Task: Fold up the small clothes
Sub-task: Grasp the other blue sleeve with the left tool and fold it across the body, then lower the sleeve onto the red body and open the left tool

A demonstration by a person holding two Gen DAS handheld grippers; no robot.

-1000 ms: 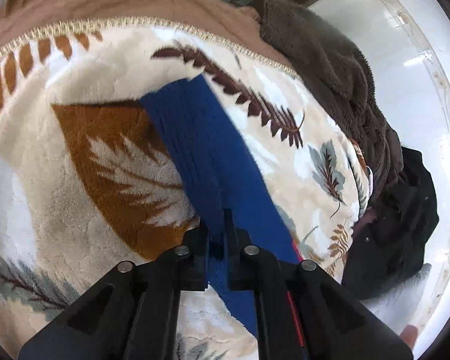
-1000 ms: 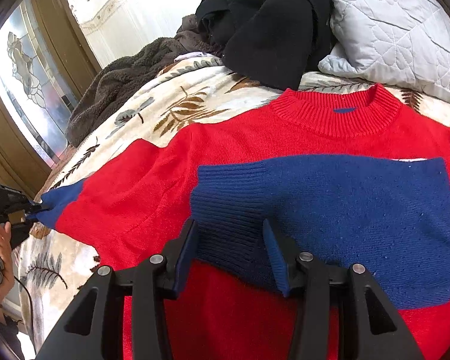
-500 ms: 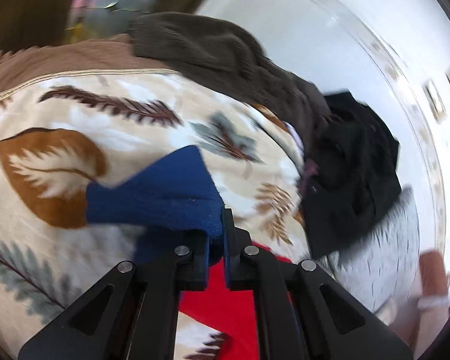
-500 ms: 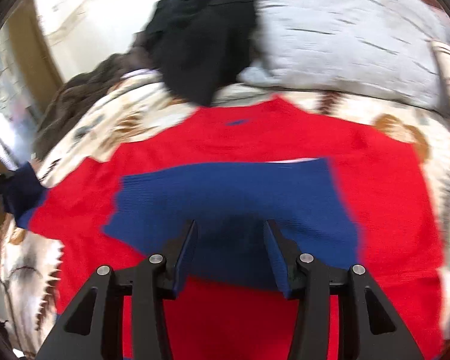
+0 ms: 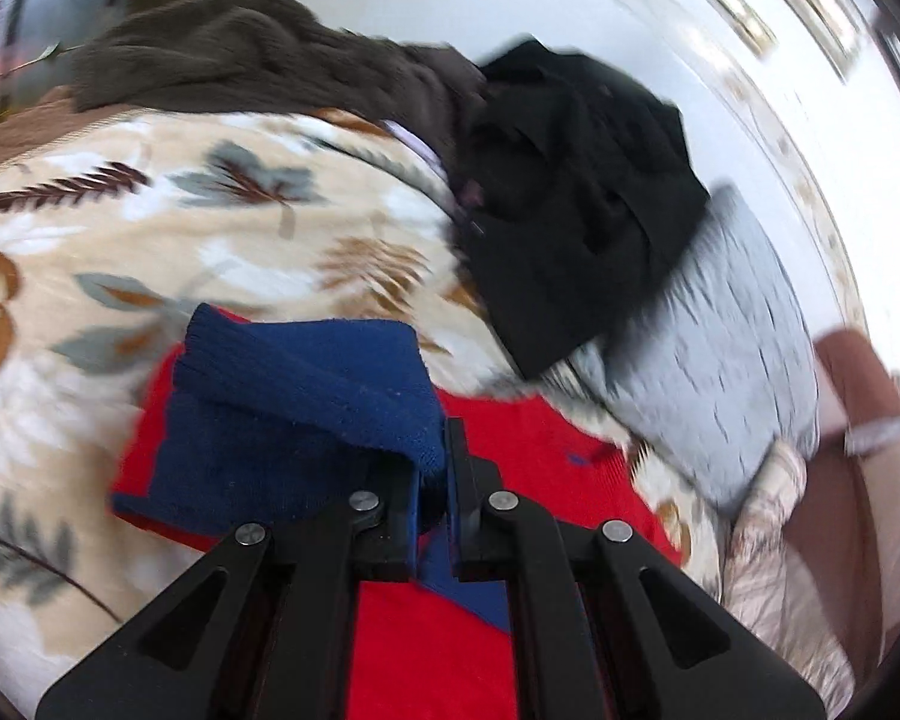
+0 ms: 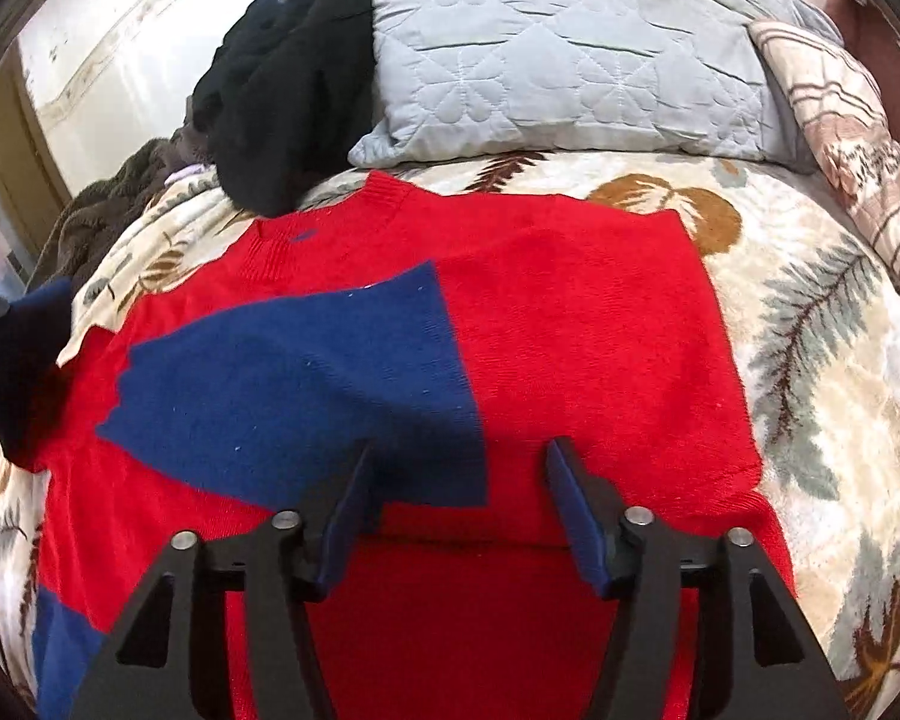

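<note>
A red sweater [image 6: 570,324] with blue sleeves lies flat on the leaf-print blanket [image 6: 822,360]. One blue sleeve [image 6: 306,390] is folded across its chest. My left gripper [image 5: 433,468] is shut on the cuff of the other blue sleeve [image 5: 294,402] and holds it lifted over the sweater's left side [image 5: 546,450]; that raised sleeve shows at the left edge of the right wrist view [image 6: 24,372]. My right gripper [image 6: 456,468] is open and empty, hovering over the sweater's lower middle.
A black garment [image 6: 288,90] and a grey quilted pillow [image 6: 558,48] lie at the head of the bed. A dark brown fleece [image 5: 240,60] lies along the far edge. A patterned pillow [image 6: 858,138] sits at the right. The person's arm [image 5: 870,450] shows at the right.
My left gripper has lifted the blue sleeve off the blanket and carried it inward over the red sweater. My right gripper has pulled back from the folded sleeve toward the sweater's lower middle, staying open.
</note>
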